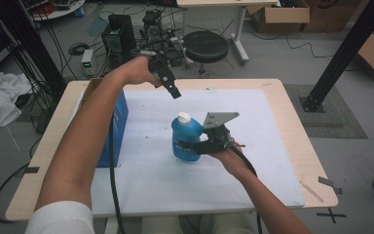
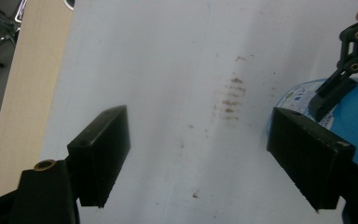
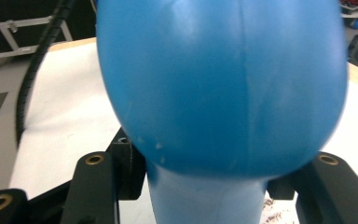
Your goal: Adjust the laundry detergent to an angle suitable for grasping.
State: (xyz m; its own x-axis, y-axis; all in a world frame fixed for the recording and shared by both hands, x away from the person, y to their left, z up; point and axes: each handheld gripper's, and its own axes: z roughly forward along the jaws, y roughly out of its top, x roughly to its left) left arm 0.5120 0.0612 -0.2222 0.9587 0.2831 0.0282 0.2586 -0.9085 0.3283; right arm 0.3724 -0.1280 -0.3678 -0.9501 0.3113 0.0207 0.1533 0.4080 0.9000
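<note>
Both tongs are seen from the high view over a white mat (image 1: 151,175) on a wooden table (image 1: 292,112). At the right gripper (image 1: 198,146) the jaws are closed against the sides of a blue bottle (image 1: 185,139), which stands upright near the middle of the mat with its white cap (image 1: 184,117) uppermost. In the right gripper view the blue body bulges between the two black jaws, which press on it from either side, so the bottle is judged to be held firmly low on its body.

The left gripper (image 1: 168,83) is held raised above the far part of the mat, its jaws spread wide and holding nothing; in the left gripper view the stained mat lies between them and the bottle (image 2: 354,116) sits off to the right edge.

The relation that matters is this: the bottle's long axis runs vertical, and the cap lies nearer the person and below the open tongs. A cap grasp is judged to call for a descent toward the person, with the jaws set across the cap. A blue box (image 1: 117,131) stands well apart at the left.
</note>
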